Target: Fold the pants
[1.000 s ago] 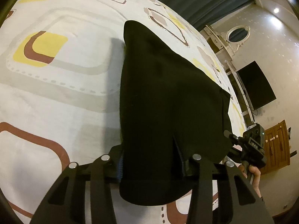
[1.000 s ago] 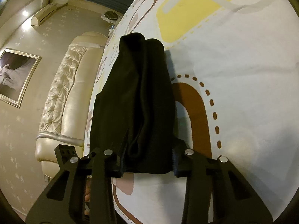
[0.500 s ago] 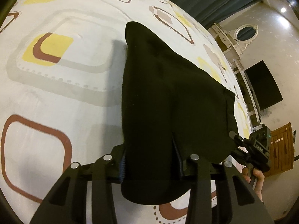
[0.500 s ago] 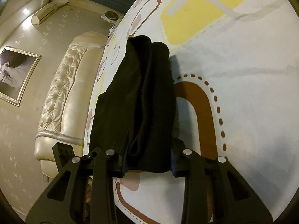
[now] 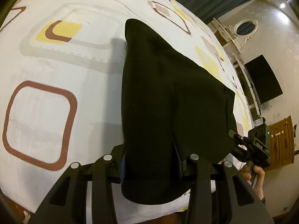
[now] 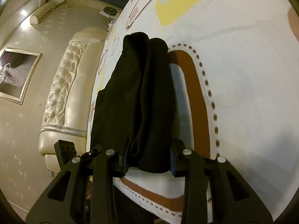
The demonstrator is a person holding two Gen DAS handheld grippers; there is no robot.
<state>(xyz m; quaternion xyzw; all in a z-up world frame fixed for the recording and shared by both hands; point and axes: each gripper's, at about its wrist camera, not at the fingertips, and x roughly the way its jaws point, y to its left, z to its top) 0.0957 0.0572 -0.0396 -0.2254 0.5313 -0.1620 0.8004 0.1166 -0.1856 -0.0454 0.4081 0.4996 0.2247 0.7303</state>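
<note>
The black pants hang as a folded panel above a patterned bedspread. My left gripper is shut on their near edge, with fabric bunched between the fingers and drooping below them. My right gripper is shut on the other end of the same edge of the pants, where the cloth shows as thick folded layers. The right gripper also shows in the left wrist view, held by a hand at the pants' right corner. The far end of the pants reaches the bed.
The bed's tufted cream headboard lies to the left in the right wrist view. A dark TV, a white dresser with an oval mirror and a wooden door stand beyond the bed.
Both grippers have drawn back toward the bed's near edge with the pants held between them. Both grips are unchanged.
</note>
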